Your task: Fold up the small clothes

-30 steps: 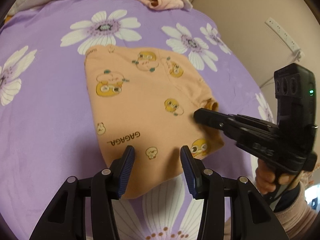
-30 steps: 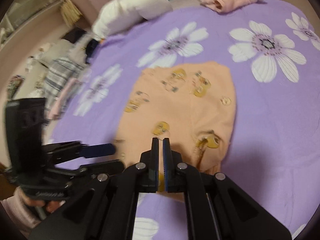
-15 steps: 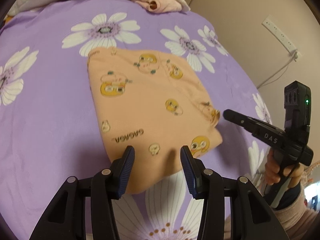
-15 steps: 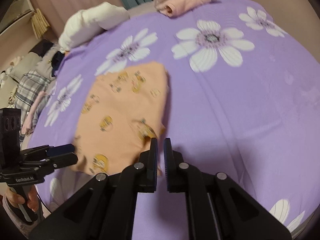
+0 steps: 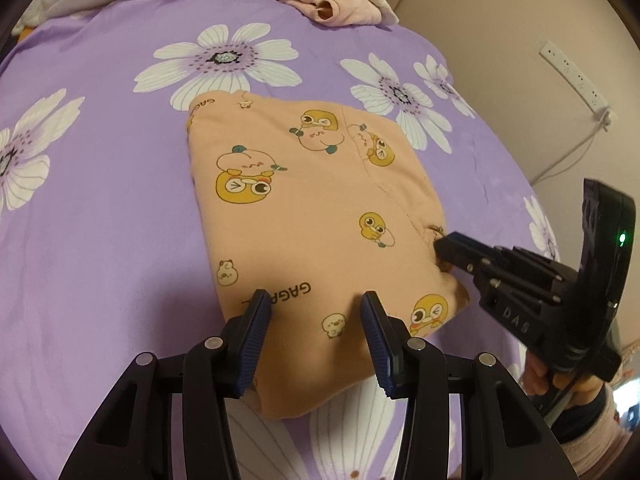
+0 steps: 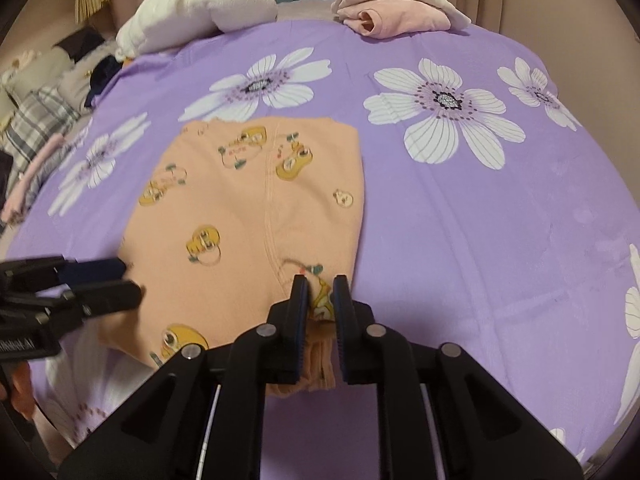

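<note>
I am at the gripping step of another fold on the orange cartoon-print garment (image 5: 312, 224), which lies already folded into a rough rectangle in the middle of the purple flowered bedspread (image 5: 100, 200), filling the centre of both wrist views. My left gripper (image 5: 316, 320) hangs at the bottom of its frame over the near edge of the garment, its blue pads (image 5: 256, 332) standing half apart with the "GAGA" print showing between them; they are on either side of cloth but press on nothing that I can see. My right gripper (image 6: 320, 292) is at the garment's lower right corner, where the layered hem bunches up; its jaws have just been opening and now stand at a narrow gap with that thick corner between them, though I judge the pads are not yet pinching it. In the left view the same gripper comes in from the right edge, its tip touching the garment's side by the seam. Next I should, I think, close both pairs on the near edge and corner, catching every layer, then carry them together toward the far edge at the top of the frame. The folded pink garment (image 6: 400, 16) at the upper edge looks finished.
</note>
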Demonstrator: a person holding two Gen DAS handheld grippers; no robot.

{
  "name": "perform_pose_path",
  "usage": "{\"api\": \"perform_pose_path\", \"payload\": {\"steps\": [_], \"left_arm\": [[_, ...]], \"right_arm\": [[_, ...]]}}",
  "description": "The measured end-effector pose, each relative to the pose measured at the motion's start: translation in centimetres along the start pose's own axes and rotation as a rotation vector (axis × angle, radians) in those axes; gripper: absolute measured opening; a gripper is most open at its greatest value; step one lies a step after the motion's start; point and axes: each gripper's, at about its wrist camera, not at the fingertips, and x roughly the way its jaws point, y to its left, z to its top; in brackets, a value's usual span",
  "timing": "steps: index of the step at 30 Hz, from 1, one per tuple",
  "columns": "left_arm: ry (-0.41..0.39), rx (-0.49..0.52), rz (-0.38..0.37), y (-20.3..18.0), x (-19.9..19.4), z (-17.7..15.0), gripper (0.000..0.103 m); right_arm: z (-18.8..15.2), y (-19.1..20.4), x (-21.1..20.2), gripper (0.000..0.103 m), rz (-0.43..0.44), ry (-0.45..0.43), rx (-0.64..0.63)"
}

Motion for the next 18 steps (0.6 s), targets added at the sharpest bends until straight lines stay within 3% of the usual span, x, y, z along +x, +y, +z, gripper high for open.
{"api": "perform_pose_path", "payload": {"steps": [18], "left_arm": [[0.011,-0.012,0.025,0.6,-1.4,-1.4,0.045]], "right_arm": [[-1.9,0.3,-1.2,0.020,-0.027,0.023,-0.024]]}}
